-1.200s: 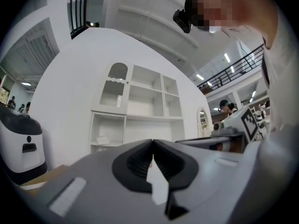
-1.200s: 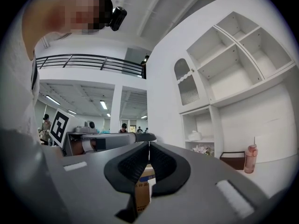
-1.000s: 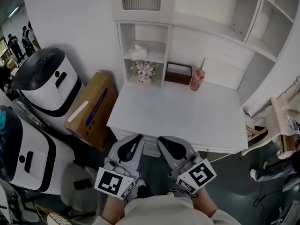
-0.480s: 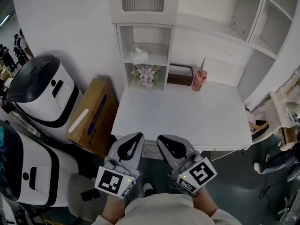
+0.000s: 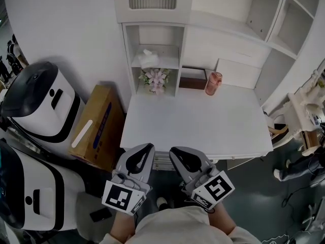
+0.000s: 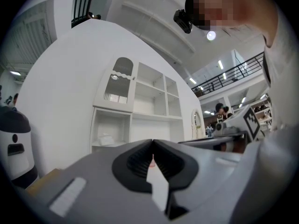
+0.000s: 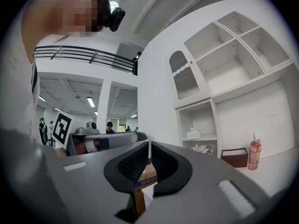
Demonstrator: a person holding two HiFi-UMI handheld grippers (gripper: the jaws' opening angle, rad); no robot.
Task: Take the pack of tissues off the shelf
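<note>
The work area is a white room with a white bench [image 5: 203,126] set against a white shelf unit [image 5: 152,39].

**Fingers.** The fingers of the left gripper [image 6: 152,143] are clenched tip to tip with nothing between them. The fingers of the right gripper [image 7: 149,144] are likewise clenched and empty. Both grippers are held side by side at the near edge of the bench, well apart from the shelves.

**Task item.** The pack of tissues [image 5: 149,59] lies on the middle board of the narrow left compartment, untouched. A bunch of flowers [image 5: 156,79] sits directly below it. A brown box [image 5: 193,79] and a pink bottle [image 5: 213,83] stand to the right at the back of the bench.

**Step in hand.** Judged from this layout, the task is at the approach stage; no reach has begun.

**Next move.** One gripper must release its fingers, travel across the bench, enter the compartment above the flowers and close on the pack.

**Writing.** A cardboard box [image 5: 96,123] on the floor carries blue print, too small to read. The marker cubes show black-and-white patterns only.
</note>
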